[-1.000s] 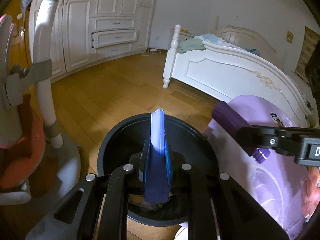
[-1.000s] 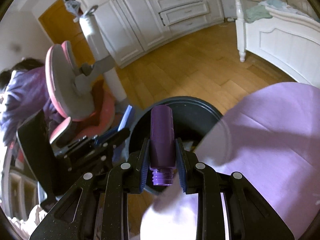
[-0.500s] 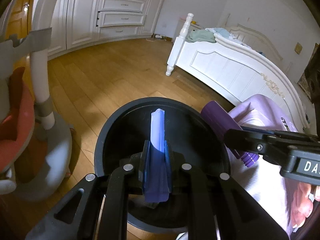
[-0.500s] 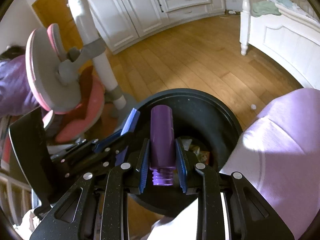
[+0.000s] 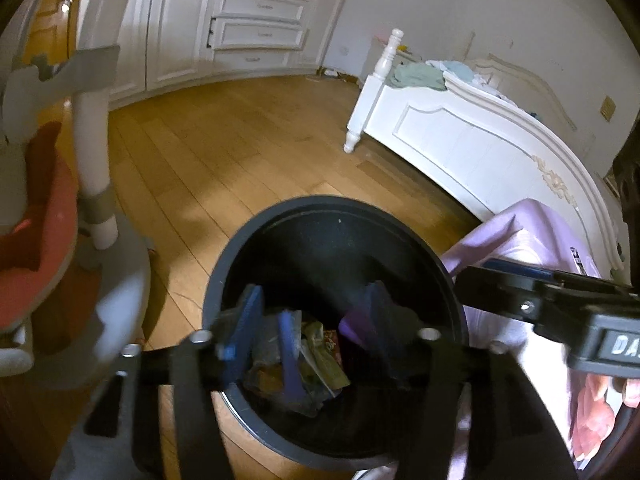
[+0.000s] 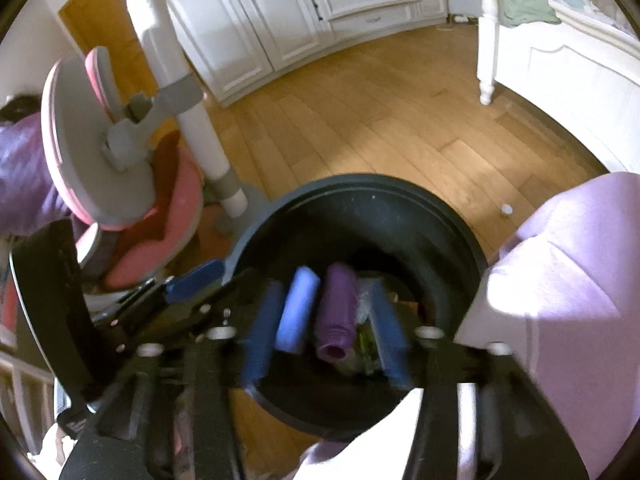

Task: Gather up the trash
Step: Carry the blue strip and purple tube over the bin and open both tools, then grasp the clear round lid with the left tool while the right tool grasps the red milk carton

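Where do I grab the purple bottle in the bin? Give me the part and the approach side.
Grip the purple bottle across its round body, mid-length, coming straight down through the black bin opening. It lies lengthwise, open neck toward the camera, so fingers go on its two long sides. The light blue tube lies close on its left, leaving little room there.

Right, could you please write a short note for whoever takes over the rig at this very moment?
Left claw: open, empty, over the black bin.
Right claw: open, empty, over the same bin.
Blue tube and purple tube: loose inside the bin with other rubbish.
Done: both tubes binned.
Left: perhaps the small white bit on the floor by the bed; lift both claws away first.
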